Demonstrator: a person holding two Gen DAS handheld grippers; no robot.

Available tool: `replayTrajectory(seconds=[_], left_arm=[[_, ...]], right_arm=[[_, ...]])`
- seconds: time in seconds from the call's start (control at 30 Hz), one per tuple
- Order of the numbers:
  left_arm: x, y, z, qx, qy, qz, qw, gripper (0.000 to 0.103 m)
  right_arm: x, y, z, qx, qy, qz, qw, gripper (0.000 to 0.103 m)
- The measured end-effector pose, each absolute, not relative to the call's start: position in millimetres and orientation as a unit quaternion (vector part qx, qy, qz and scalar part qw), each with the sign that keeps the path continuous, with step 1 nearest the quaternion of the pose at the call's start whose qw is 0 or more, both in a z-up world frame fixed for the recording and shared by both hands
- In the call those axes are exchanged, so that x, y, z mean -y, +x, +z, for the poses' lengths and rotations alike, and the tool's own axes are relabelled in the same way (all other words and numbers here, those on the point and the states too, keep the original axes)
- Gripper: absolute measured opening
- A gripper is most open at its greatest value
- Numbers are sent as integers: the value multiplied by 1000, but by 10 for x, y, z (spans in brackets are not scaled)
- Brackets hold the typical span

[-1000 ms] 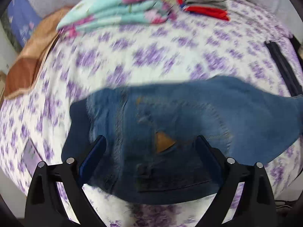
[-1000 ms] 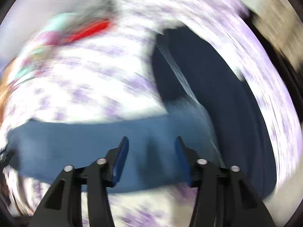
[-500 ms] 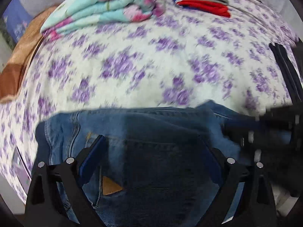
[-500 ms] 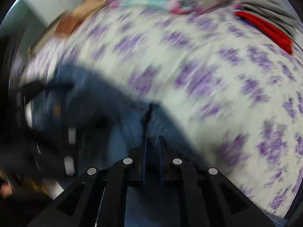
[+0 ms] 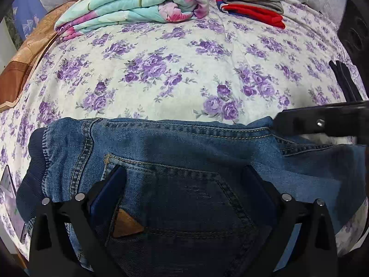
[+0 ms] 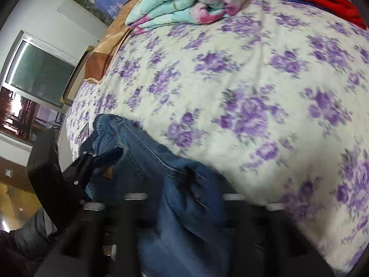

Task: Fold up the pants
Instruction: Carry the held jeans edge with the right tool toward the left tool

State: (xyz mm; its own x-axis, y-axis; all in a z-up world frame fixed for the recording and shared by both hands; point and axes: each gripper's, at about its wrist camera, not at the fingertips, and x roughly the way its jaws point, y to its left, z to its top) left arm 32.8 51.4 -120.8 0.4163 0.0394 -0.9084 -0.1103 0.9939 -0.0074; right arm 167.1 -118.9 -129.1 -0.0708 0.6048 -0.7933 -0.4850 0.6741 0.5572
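Observation:
Blue jeans (image 5: 184, 152) lie folded along the near edge of the flowered bed, back pocket and brown patch (image 5: 125, 227) up. My left gripper (image 5: 184, 184) hangs open over the pocket, fingers apart and holding nothing. My right gripper shows at the right of the left wrist view (image 5: 322, 122), lying on the jeans' right end. In the right wrist view the jeans (image 6: 175, 196) run under my right gripper (image 6: 184, 198), whose fingers are blurred but look spread wide. The left gripper (image 6: 80, 173) shows at the jeans' far end there.
A folded teal floral blanket (image 5: 138, 7) and a red and grey clothes pile (image 5: 251, 2) lie at the back of the bed (image 5: 184, 69). A dark strap (image 5: 346, 80) lies at the right. A phone (image 5: 9, 184) lies at the left edge.
The jeans' leg end has been folded over onto the waist part. My right gripper, shut half a second ago, now looks spread apart. My left gripper has come closer over the pocket.

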Motion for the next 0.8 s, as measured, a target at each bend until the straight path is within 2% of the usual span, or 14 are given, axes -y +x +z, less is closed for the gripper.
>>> replayTrajectory(seconds=[0.07, 0.1, 0.13, 0.17, 0.2, 0.3, 0.37, 0.5, 0.57, 0.67, 0.7, 0.73, 0.77, 0.8], left_arm=[[-520, 332, -1208, -538, -35, 42, 841, 98], [-522, 331, -1208, -538, -36, 41, 841, 98], [-522, 330, -1210, -538, -36, 40, 842, 98], [-524, 327, -1209, -537, -36, 38, 842, 98], [-529, 322, -1208, -537, -35, 35, 842, 98], [-551, 276, -1201, -535, -33, 21, 844, 98], [-565, 233, -1201, -533, -34, 12, 845, 98], [-590, 171, -1186, -538, -29, -5, 842, 98], [-599, 175, -1204, -541, -29, -11, 840, 99], [-589, 192, -1216, -545, -25, -10, 838, 99], [-597, 203, -1210, -548, -28, -10, 836, 99], [-601, 207, -1206, -549, -30, -10, 835, 99], [-607, 208, -1203, -549, -31, -11, 835, 99], [-613, 211, -1200, -550, -34, -11, 834, 99]], right_arm=[[1108, 1642, -1291, -613, 28, 406, 677, 60], [1025, 1608, -1320, -617, 24, 412, 670, 50], [941, 1584, -1361, -623, 21, 414, 663, 33], [884, 1549, -1411, -636, 14, 414, 651, 27], [867, 1539, -1427, -640, 3, 405, 653, 23], [876, 1536, -1445, -644, 7, 396, 654, 23], [895, 1574, -1475, -648, 24, 389, 654, 17], [920, 1782, -1020, -568, -6, 375, 733, 0], [926, 1967, -877, -544, -23, 355, 760, 0], [919, 2185, -1065, -594, -54, 333, 730, 0], [914, 2145, -1050, -602, -49, 348, 717, 3], [928, 2091, -1017, -606, -33, 366, 705, 12], [936, 2022, -987, -607, -23, 383, 696, 26], [930, 1926, -965, -606, -23, 393, 691, 60]])
